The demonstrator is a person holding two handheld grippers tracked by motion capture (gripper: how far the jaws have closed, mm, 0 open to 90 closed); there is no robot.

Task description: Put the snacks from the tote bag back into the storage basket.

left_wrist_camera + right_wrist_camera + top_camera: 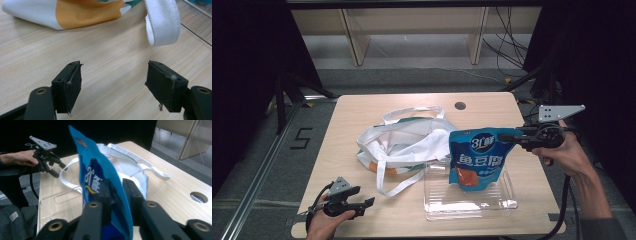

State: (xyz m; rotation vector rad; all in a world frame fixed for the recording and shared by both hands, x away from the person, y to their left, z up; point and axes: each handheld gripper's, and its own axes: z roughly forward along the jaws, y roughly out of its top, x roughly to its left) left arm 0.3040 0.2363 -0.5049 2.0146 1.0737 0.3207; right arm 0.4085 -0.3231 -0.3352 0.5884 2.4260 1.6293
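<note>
Dark curtains hung all around, and a light wooden table [362, 107] sat in the middle with a round hole [460, 106] near its far edge. Your right hand [564, 150] was up above the right side of the table, reaching in toward the middle. Your right gripper [503, 136] had its jaws pressed tight on the top corner of a blue snack bag [474, 159]. That bag hung in the air over a clear plastic tray [507, 200], and its bottom dipped down toward the tray. In the right gripper view, the blue bag [92, 177] stood on its edge between the two black jaws. A white cloth tote bag [402, 142] lay crumpled just left of the tray, with orange and green on it, and its handles flopped out on the wood. Your left hand [324, 222] sat low at the near left corner of the table. Your left gripper [366, 207] pointed right, toward the tote, and its jaws were spread wide with nothing between them. One white handle [162, 22] lay just past those jaws.
</note>
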